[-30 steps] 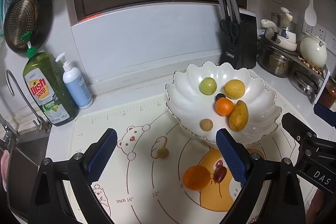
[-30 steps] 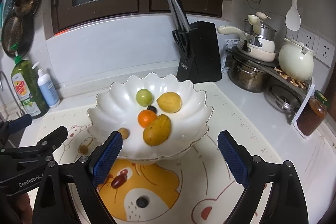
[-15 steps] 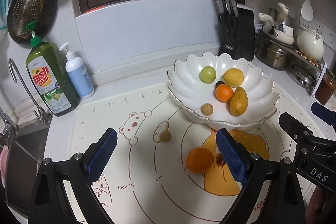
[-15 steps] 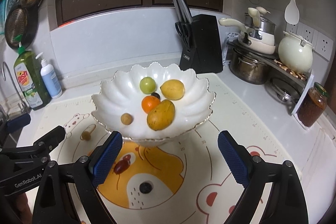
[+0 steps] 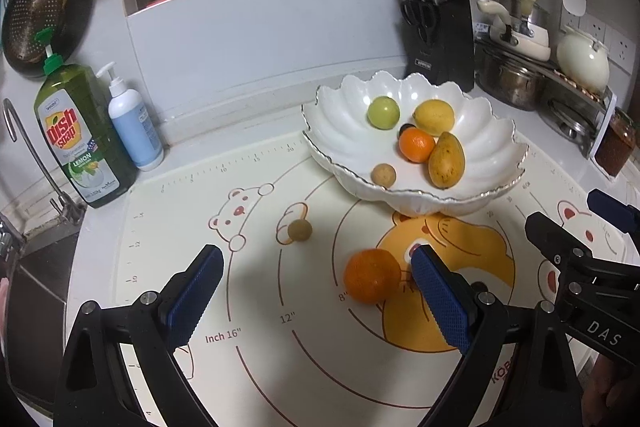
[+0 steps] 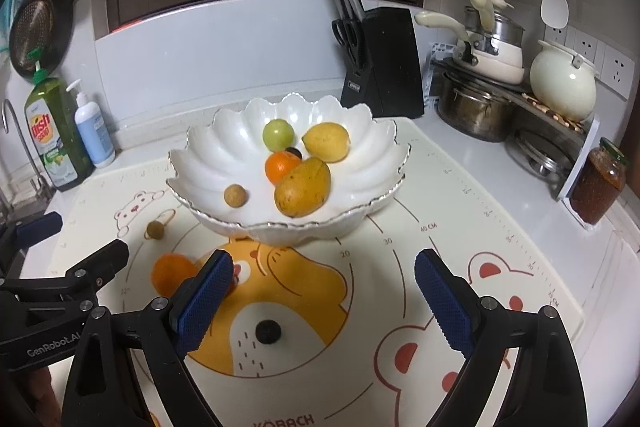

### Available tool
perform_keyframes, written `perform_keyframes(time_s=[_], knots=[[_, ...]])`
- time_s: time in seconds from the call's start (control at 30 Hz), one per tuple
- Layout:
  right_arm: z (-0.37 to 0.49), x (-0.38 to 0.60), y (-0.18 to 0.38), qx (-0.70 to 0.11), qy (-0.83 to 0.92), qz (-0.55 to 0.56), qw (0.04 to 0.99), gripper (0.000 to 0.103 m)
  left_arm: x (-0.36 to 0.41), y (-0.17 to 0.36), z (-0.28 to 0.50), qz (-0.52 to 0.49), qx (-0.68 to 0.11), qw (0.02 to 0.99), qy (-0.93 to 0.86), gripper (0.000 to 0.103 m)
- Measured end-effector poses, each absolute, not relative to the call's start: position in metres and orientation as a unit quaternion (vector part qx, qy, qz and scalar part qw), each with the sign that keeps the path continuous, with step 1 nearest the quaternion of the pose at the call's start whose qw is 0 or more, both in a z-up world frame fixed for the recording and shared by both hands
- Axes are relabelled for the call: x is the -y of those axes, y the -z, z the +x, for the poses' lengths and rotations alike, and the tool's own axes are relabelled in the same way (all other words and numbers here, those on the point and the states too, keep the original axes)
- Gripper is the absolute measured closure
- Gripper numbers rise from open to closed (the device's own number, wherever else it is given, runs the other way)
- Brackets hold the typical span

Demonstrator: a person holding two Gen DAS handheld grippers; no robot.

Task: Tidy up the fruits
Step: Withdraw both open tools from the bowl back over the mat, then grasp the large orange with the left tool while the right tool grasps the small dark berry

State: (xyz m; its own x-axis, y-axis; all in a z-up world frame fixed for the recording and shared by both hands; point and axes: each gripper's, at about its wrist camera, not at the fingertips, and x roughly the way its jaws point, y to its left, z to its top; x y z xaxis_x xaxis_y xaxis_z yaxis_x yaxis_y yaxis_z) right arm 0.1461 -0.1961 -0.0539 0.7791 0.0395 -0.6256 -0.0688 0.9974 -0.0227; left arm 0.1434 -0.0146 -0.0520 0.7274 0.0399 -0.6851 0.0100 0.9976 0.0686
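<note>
Kitchen bench, bear-print mat (image 5: 256, 367). We note left tongs (image 5: 316, 291) wide, empty; right tongs (image 6: 324, 301) likewise. Loose orange (image 5: 372, 281) on mat near white bowl (image 5: 340, 115). Advise: straddle orange squarely, close gently, clear scalloped rim.

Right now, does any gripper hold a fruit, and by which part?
No. The left gripper and the right gripper are both open and hold nothing.

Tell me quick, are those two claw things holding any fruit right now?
Left gripper: open, fingers empty, above the mat beside the orange.
Right gripper: open, holding nothing.
</note>
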Motion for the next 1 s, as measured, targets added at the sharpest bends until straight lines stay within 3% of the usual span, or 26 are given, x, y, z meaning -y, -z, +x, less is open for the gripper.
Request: perform_keyframes(time_s=[0.47,1.0], knots=[[0.141,0.196,0.084,-0.353,-0.041,-0.04,0.934,0.011,0.022,0.081,0.145,0.049,-0.393,0.918,0.008,0.009],[0.133,0.188,0.11,-0.373,-0.078,-0.064,0.922,0.021,0.027,0.097,0.152,0.042,-0.412,0.91,0.015,0.011]])
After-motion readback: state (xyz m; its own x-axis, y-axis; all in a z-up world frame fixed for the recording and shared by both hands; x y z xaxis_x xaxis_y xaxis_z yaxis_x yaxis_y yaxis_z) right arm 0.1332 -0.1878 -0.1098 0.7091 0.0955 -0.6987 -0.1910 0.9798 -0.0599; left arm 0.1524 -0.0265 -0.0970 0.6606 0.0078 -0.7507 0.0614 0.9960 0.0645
